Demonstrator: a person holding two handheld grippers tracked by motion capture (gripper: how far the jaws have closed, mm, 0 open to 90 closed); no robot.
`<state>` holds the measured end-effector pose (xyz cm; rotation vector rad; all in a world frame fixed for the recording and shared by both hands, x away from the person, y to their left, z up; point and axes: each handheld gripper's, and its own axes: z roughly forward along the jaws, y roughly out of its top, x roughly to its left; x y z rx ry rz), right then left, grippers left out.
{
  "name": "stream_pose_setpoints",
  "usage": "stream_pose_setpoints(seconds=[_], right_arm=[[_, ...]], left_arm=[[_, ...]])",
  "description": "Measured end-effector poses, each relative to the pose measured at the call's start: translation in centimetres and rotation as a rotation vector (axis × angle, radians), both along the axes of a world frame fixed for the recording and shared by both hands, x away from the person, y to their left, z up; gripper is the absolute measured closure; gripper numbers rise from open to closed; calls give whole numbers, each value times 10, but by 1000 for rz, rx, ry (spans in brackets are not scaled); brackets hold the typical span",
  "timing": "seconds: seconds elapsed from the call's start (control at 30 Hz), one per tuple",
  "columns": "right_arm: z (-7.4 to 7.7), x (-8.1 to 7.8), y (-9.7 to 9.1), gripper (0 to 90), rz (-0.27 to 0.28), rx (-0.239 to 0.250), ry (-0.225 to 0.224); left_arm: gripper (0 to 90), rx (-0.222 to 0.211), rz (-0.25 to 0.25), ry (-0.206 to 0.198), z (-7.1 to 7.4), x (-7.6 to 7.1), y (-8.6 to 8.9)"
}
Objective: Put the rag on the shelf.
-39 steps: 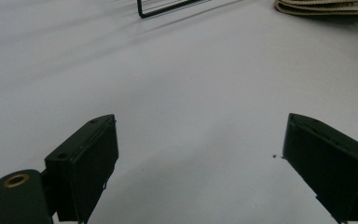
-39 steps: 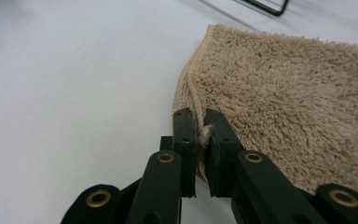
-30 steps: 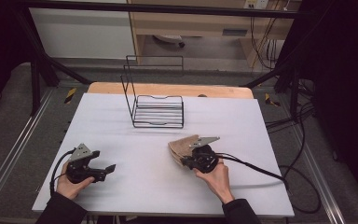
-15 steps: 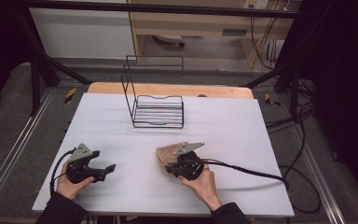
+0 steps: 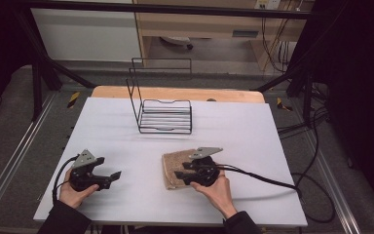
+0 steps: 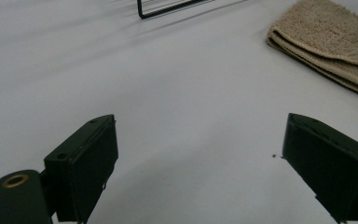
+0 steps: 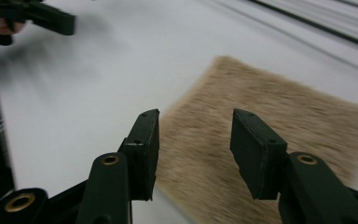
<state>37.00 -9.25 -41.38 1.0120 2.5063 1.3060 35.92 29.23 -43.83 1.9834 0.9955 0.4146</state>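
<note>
While both hands rest low on the white table (image 5: 126, 126), the scene reads as follows, one view after another.

High view, towel: the folded tan towel (image 5: 175, 168) lies flat on the table, in front of the black wire rack (image 5: 165, 116) and well apart from it.
High view, right gripper: the right gripper (image 5: 182, 175) sits on the towel's right part, its jaws pointing left across the cloth.
High view, left gripper: the left gripper (image 5: 114, 176) rests near the table's front left, well apart from the towel, its jaws pointing toward it.

Left gripper view, jaws: spread wide over bare table, nothing between them.
Left gripper view, towel: the folded edge of the towel (image 6: 326, 42) lies ahead at upper right, with a corner of the rack (image 6: 168, 7) beyond.

Right gripper view, jaws: they have just been opening and stand part-way apart just above the towel (image 7: 270, 126), with nothing pinched; the cloth lies flat beneath the gap.
Right gripper view, far off: the left gripper (image 7: 51, 21) shows at upper left (blurred).

Step in hand: by my reading, the towel has just been let go on the table, so this is a release or a re-grip.
Next move: if the towel is to go to the rack or be folded again, it calls for a fresh pinch on an edge, since flat cloth gives the jaws little to bite (a corner lifted first would help).
</note>
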Motion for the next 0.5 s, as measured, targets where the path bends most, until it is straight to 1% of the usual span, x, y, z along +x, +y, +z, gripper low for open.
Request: stream_pose_setpoints(seconds=[0.03,0.07,0.1,0.13,0.17,0.2,0.3,0.37,0.43,0.47,0.5], right_arm=[[0,1,-7,510,-24,-11,-6],[-3,4,-21,508,-62,-30,-1],[-3,4,-21,508,-62,-30,-1],[-5,3,-27,508,-81,-36,9],[-12,3,-38,515,-102,-56,24],[-12,3,-38,515,-102,-56,24],[-22,1,-46,537,-119,-77,69],[-27,0,-48,563,-122,-87,86],[-31,-1,-48,599,-129,-79,106],[-32,-1,-47,647,-127,-73,121],[-32,-1,-47,647,-127,-73,121]], left_arm=[[103,-1,0,1,0,0,0],[102,0,1,1,0,0,-1],[102,-1,1,1,0,0,-1],[102,3,-1,2,0,0,-1],[101,4,-1,1,0,0,-2],[101,5,-2,1,0,0,-2],[101,5,-2,1,1,0,-2],[101,6,-3,2,0,0,-2],[101,4,-3,3,1,-1,-3],[101,4,-4,4,1,-1,-3],[101,4,-5,5,1,-1,-3]])
